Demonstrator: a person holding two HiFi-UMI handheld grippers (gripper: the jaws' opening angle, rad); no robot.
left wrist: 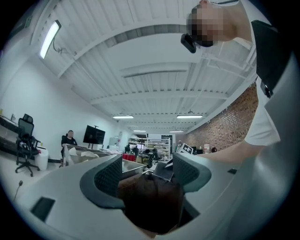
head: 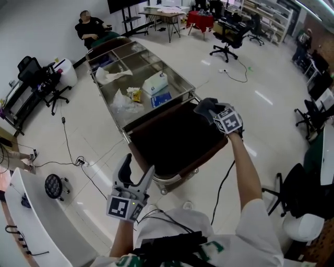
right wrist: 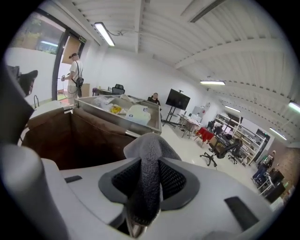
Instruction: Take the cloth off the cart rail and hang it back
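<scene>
Close to the body, the left gripper (head: 138, 167) hangs with its jaws apart and nothing in them, while farther out the right gripper (head: 213, 110) has its jaws pinched tight on the grey cloth (right wrist: 149, 161) by the cart rail (head: 156, 113), likely ready to lift it off.

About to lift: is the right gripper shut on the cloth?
Shut. The right gripper pinches the grey cloth between its pads in its own view, a fold bulging above them.

Open lab, office chairs (head: 226, 35), shelving (head: 271, 15)
</scene>
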